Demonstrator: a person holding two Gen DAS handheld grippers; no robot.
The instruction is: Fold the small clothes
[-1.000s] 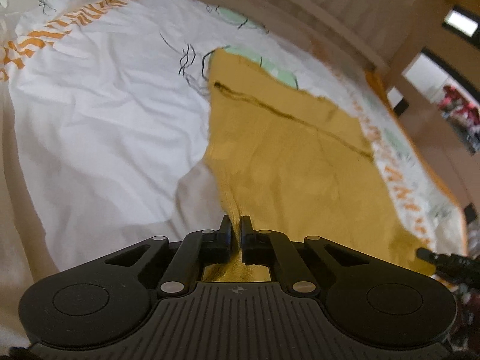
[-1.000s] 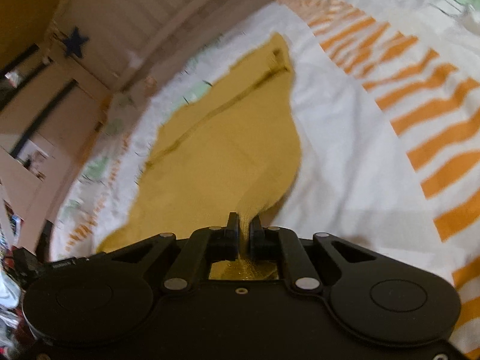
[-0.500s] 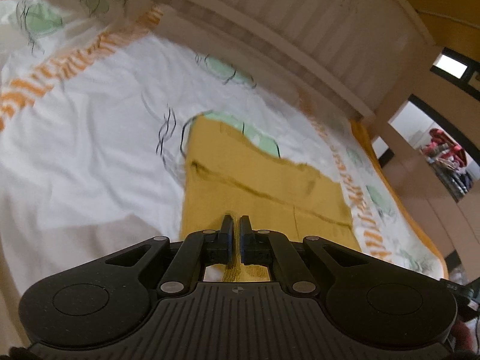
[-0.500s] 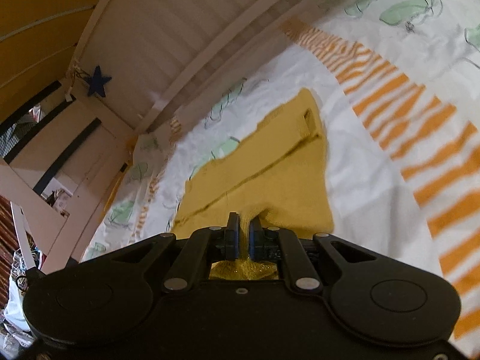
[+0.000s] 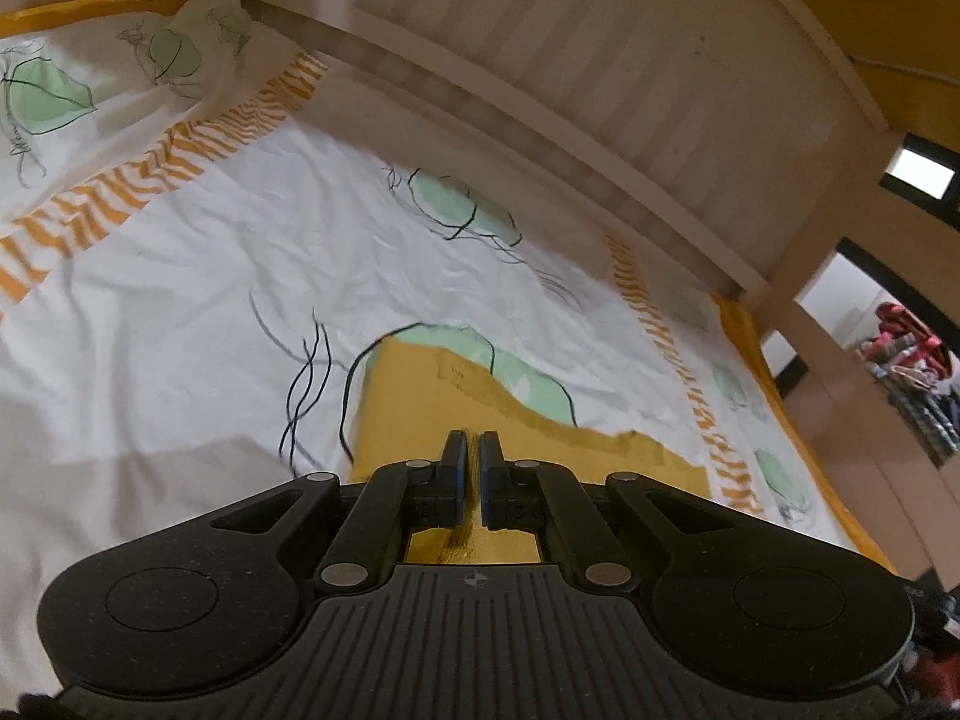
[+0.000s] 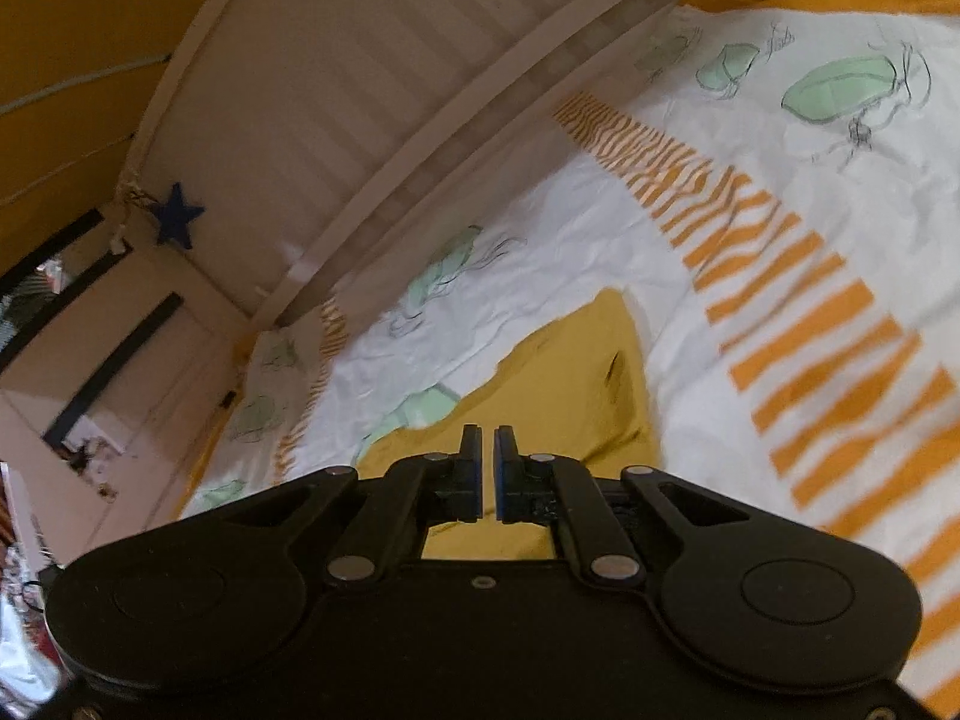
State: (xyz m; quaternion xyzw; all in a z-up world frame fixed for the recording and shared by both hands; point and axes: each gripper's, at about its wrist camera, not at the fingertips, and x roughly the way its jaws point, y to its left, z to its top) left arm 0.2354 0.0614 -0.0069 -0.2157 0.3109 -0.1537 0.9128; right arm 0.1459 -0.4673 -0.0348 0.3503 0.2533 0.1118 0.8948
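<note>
Mustard garment — left jaws pinching

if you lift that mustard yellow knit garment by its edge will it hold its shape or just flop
Probably flop: the mustard yellow knit garment lies flat and follows the wrinkled printed bedsheet, with a wavy far edge. It looks thin, so likely light. The left gripper pinches a thin fold of fabric, which suggests it bunches easily; the right gripper looks nearly closed over it.
</note>
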